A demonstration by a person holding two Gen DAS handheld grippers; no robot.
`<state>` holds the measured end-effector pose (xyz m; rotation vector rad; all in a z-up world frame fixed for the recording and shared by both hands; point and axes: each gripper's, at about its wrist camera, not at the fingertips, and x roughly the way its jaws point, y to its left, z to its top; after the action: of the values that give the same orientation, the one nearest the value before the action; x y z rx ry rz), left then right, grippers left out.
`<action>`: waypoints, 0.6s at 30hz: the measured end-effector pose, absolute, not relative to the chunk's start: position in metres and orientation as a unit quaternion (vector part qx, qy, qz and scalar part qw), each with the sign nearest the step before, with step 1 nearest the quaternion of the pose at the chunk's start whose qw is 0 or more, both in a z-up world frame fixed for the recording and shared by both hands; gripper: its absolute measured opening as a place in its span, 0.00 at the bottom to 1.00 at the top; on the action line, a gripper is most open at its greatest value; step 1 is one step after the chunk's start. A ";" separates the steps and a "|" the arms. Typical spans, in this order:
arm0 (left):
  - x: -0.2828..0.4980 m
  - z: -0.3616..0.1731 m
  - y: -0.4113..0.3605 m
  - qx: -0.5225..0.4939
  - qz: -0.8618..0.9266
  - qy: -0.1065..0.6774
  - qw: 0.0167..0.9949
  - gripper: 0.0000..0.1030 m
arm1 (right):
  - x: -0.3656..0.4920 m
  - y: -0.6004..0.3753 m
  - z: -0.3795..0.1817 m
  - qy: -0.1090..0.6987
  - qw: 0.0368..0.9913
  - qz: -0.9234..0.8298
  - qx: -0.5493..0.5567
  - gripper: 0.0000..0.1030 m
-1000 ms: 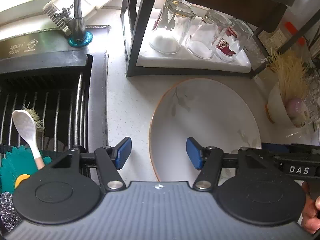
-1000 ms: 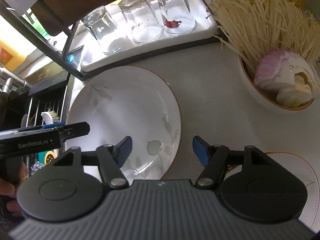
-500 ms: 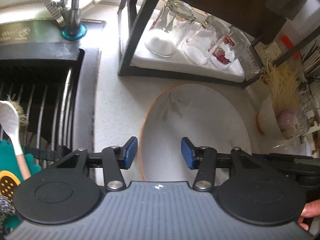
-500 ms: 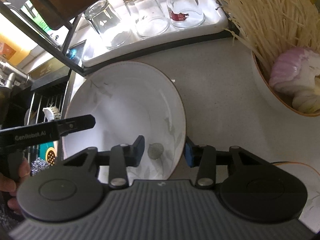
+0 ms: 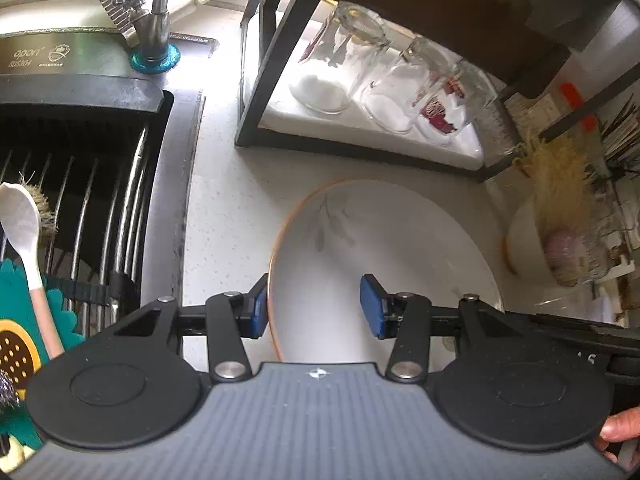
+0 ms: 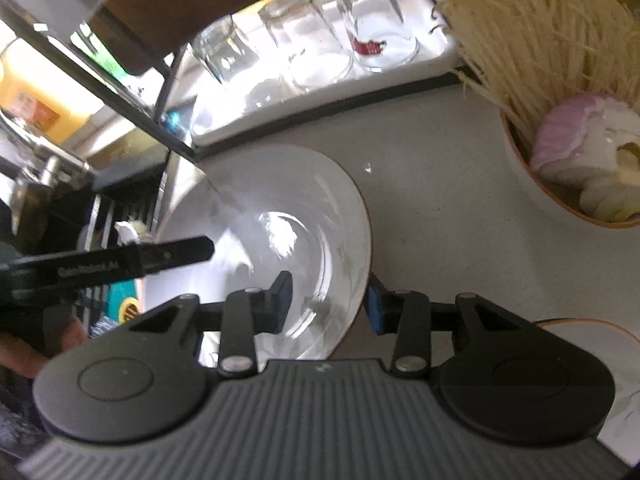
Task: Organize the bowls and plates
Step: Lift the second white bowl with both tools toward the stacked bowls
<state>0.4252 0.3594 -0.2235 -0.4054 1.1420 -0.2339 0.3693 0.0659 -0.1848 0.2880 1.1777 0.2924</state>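
On a pale speckled kitchen counter [image 5: 232, 216] beside a sink, the left gripper [image 5: 312, 306] and the closing right gripper [image 6: 328, 304] each straddle an opposite rim of the orange-edged leaf-print bowl [image 5: 384, 240], neither pad visibly pressing. Glazed china: stiff, slick, breakable, best pinched at the rim. The sink edge [image 5: 60, 54] reads "opon".

A home kitchen: a sink [image 5: 80, 184] with its tap [image 5: 158, 12], upturned glasses [image 6: 304, 40] draining on a rack, a noodle bowl [image 6: 568, 152] on the counter [image 6: 432, 208].
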 end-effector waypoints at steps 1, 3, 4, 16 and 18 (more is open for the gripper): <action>0.423 -0.221 0.360 -0.194 -0.111 0.536 0.814 0.50 | 0.368 0.064 -0.182 0.548 0.813 0.138 0.140 0.39; 0.419 -0.215 0.359 -0.199 -0.111 0.534 0.814 0.50 | 0.364 0.060 -0.177 0.542 0.815 0.141 0.149 0.39; 0.416 -0.212 0.358 -0.198 -0.112 0.533 0.815 0.50 | 0.362 0.058 -0.175 0.540 0.815 0.142 0.152 0.39; 0.373 -0.164 0.337 -0.188 -0.122 0.521 0.823 0.50 | 0.327 0.036 -0.137 0.496 0.837 0.150 0.178 0.39; 0.365 -0.154 0.334 -0.187 -0.124 0.521 0.823 0.50 | 0.319 0.031 -0.129 0.485 0.840 0.153 0.187 0.39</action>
<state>0.3653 0.3335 -0.1544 -0.3980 1.1089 -0.2636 0.3195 0.0309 -0.1285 0.3950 1.0256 0.3241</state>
